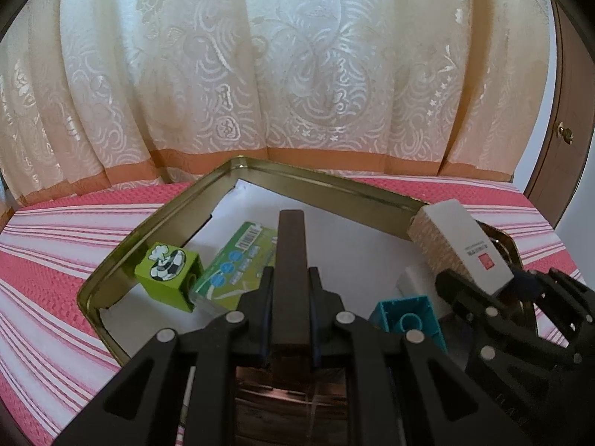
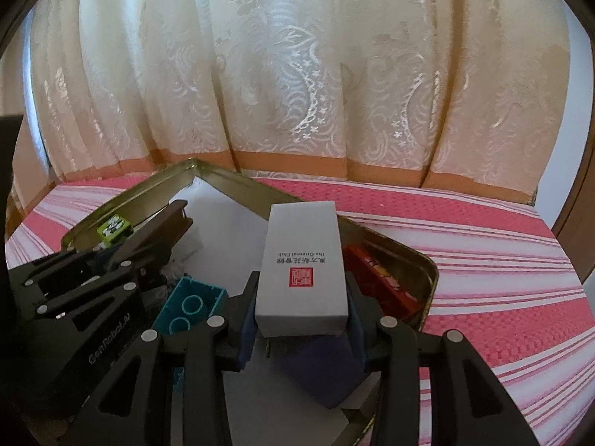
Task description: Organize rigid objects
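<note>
A gold metal tin [image 1: 122, 245] with a white lining lies on a pink striped cloth. My left gripper [image 1: 292, 278] is shut on a dark brown flat bar [image 1: 292, 260] and holds it over the tin. My right gripper [image 2: 301, 290] is shut on a white box with a red seal [image 2: 303, 260], also over the tin; the box shows in the left wrist view [image 1: 465, 241]. In the tin lie a green block with a cartoon [image 1: 167, 264], a green packet with a barcode [image 1: 238, 264] and a teal brick [image 1: 409, 319]. The teal brick [image 2: 189, 304] lies between the grippers.
A red packet [image 2: 379, 278] lies at the tin's right side [image 2: 433, 278]. A cream patterned curtain [image 1: 297, 74] hangs behind the table. A wooden door with a brass knob [image 1: 565, 133] stands at the right. The striped cloth [image 2: 502, 260] stretches right of the tin.
</note>
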A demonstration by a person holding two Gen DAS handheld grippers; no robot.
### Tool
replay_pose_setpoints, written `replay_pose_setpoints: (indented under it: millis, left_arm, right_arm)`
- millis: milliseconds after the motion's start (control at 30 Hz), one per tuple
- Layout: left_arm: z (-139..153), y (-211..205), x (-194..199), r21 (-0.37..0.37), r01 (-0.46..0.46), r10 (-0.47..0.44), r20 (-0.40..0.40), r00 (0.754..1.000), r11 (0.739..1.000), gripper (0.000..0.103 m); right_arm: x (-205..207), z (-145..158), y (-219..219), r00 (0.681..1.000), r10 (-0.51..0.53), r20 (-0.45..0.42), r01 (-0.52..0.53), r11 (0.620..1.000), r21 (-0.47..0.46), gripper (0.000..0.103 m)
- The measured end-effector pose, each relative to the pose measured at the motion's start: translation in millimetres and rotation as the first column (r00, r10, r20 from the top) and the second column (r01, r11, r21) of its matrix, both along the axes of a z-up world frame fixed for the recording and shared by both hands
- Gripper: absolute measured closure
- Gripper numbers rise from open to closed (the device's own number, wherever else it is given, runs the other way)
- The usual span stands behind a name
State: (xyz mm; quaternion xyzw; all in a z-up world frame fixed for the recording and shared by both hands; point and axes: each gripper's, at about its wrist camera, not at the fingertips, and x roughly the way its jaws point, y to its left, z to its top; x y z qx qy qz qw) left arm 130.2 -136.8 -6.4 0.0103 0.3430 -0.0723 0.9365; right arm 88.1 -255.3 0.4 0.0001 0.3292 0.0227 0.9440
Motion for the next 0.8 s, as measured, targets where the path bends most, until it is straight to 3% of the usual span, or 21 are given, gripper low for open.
replay_pose_setpoints:
  millis: [167, 200, 300, 333, 367, 400, 433, 600, 800]
  left_arm:
    - [0.0, -0.6, -0.1, 0.018, -0.004, 0.004, 0.004, 1.000, 1.000, 0.089]
    - [0.3, -1.1, -0.3, 0.022, -0.006, 0.006, 0.005, 1.000, 1.000, 0.082]
    - [2.5, -0.2, -3.9, 0.037, -0.041, 0.040, 0.025, 0.999, 0.998, 0.043]
    - [4.1, 2.4, -5.7, 0.044, -0.076, 0.075, 0.041, 0.996, 0.996, 0.028]
    - [5.5, 5.0, -7.3, 0.057, -0.120, 0.117, 0.056, 0.992, 0.991, 0.021]
    - [7.1, 8.4, -8.9, 0.074, -0.177, 0.172, 0.075, 0.982, 0.981, 0.005]
    - [8.8, 11.7, -10.3, 0.078, -0.212, 0.205, 0.089, 0.975, 0.974, 0.000]
    - [14.3, 23.3, -16.9, 0.007, -0.197, 0.196, 0.097, 0.976, 0.980, 0.000]
    - [17.6, 26.4, -25.6, 0.054, -0.185, 0.177, 0.128, 0.976, 0.981, 0.000]
  right_arm:
    - [1.0, -2.1, -0.6, 1.000, 0.012, -0.006, -0.012, 1.000, 0.010, 0.059]
    - [0.2, -1.8, -2.0, 1.000, 0.017, 0.000, -0.017, 1.000, 0.022, 0.058]
    - [-0.8, -2.1, -4.4, 1.000, -0.002, -0.006, 0.002, 1.000, 0.030, 0.046]
    - [-1.7, -1.9, -5.6, 1.000, -0.022, -0.001, 0.022, 0.999, 0.023, 0.040]
    - [-3.1, -1.8, -8.3, 0.999, -0.052, 0.011, 0.051, 0.998, 0.019, 0.036]
    - [-2.2, -1.8, -10.0, 0.998, -0.067, 0.016, 0.067, 0.998, 0.022, 0.030]
    - [-3.0, -1.3, -12.2, 0.997, -0.074, 0.023, 0.073, 0.997, 0.034, 0.029]
    - [-7.6, 1.2, -15.4, 0.995, -0.087, 0.057, 0.084, 0.995, 0.057, 0.023]
    - [-11.1, 2.2, -20.4, 0.993, -0.090, 0.077, 0.083, 0.992, 0.098, 0.023]
